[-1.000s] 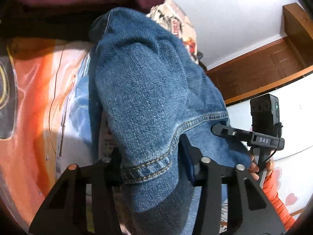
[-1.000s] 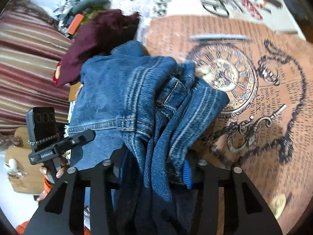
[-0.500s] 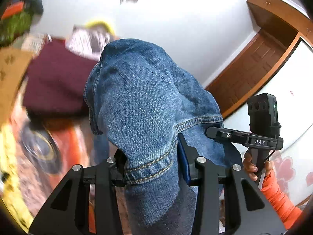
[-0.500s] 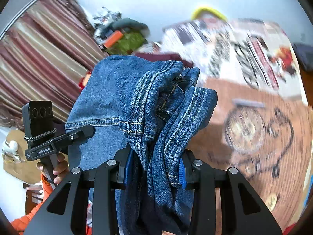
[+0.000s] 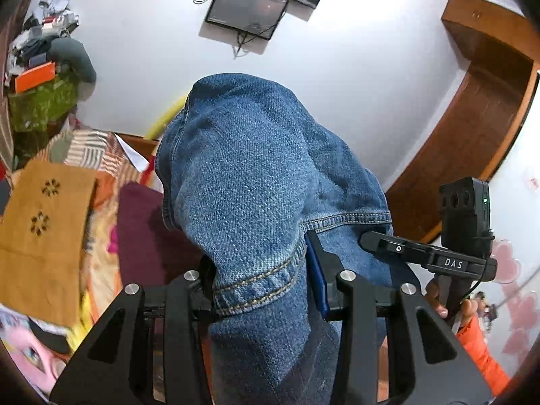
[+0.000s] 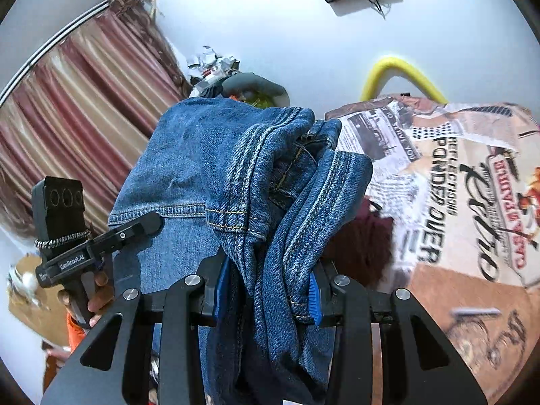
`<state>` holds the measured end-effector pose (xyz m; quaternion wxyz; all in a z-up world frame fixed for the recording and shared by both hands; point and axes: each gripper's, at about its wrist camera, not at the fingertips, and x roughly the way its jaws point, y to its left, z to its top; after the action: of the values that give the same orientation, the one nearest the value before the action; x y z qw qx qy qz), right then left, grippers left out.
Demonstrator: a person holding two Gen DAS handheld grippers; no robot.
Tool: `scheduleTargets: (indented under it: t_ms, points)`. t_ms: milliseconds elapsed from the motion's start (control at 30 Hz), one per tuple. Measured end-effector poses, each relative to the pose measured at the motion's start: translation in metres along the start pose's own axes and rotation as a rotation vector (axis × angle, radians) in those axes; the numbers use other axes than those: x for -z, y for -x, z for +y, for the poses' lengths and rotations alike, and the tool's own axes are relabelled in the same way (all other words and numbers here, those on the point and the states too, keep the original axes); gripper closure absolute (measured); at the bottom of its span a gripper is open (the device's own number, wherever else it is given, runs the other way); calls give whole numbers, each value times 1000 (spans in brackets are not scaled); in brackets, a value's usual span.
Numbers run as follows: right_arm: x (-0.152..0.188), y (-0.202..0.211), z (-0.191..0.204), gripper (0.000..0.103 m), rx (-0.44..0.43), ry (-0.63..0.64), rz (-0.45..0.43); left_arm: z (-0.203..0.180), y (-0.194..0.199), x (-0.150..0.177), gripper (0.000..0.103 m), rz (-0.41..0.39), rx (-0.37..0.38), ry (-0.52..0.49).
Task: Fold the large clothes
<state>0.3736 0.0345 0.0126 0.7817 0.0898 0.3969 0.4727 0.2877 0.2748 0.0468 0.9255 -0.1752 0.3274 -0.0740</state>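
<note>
**Jeans held up between both grippers, ready to be laid down**

The jeans (image 5: 256,182) hang in the air above the bed (image 6: 472,202), gripped at two places. The left gripper (image 5: 260,290) has its jaws clenched on a hemmed edge of denim, the cloth draping forward over the jaws. The right gripper (image 6: 266,293) has its jaws clenched on a thicker bunch of several seamed layers, which looks like the waistband end, though the folds hide exactly which part it is.

To do this step well, the two grippers should be drawn apart until the cloth between them is taut and level, then lowered together so the jeans land flat on the bed, clear of the maroon garment (image 6: 357,246) lying there. The thick bunch on the right may slip unevenly, so that grip should stay firm until the denim rests on the bed.

Both grippers point forward and upward, toward the wall and the screen (image 5: 246,10) mounted on it. They sit side by side, near each other, each visible in the other's camera, with the person's fingers wrapped round the handles.
</note>
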Motion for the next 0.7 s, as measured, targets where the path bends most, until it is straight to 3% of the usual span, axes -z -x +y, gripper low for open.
scheduleTargets:
  t_ms: [167, 367, 500, 700]
  points:
    - [-13, -69, -31, 68, 30, -56, 56, 53, -72, -1, 62, 77, -61, 69]
    - [5, -160, -86, 62, 135, -112, 252, 120, -170, 33, 56, 280, -162, 123]
    - [13, -161, -100, 55, 139, -91, 250, 120, -170, 39, 51, 264, -157, 104]
    - [21, -138, -78, 50, 205, -28, 245, 98, -145, 44, 47, 244, -261, 47]
